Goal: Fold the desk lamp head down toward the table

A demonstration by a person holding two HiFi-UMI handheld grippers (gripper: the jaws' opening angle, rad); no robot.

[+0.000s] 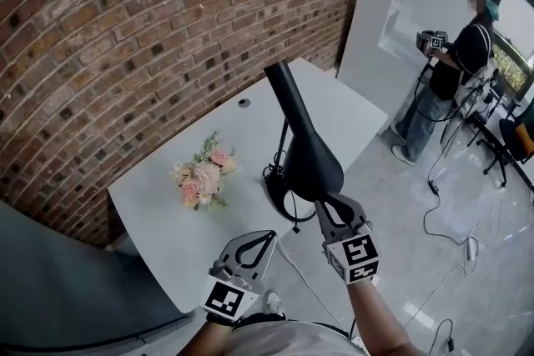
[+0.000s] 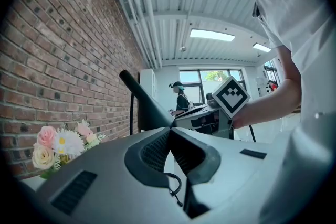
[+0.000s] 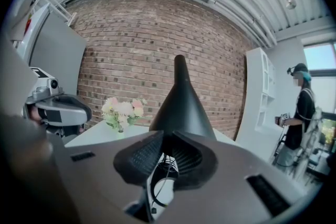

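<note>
Right gripper (image 1: pixel 327 206) meets the lamp head (image 1: pixel 309 154) at the wide rim nearest the person, its jaws pinched together there and, as far as its own view shows, clamped on the rim's thin edge; a hold at that end probably gives the most leverage for swinging the head down; the head stands raised and tilted above the table (image 1: pixel 167 213), narrow end towards the brick wall (image 1: pixel 125 29), so the fold looks not yet begun; left gripper (image 1: pixel 269 239) hangs low and just left of the lamp, jaws pressed tip to tip with nothing between them, seemingly held back to leave the swing free; the cable (image 1: pixel 279 179) loops on the table under the head, where the head could come down on it; flowers (image 1: pixel 203 175) sit left of the lamp, well clear; whether a vase holds them cannot be told; another person (image 1: pixel 455 62) stands far right of the lamp.
</note>
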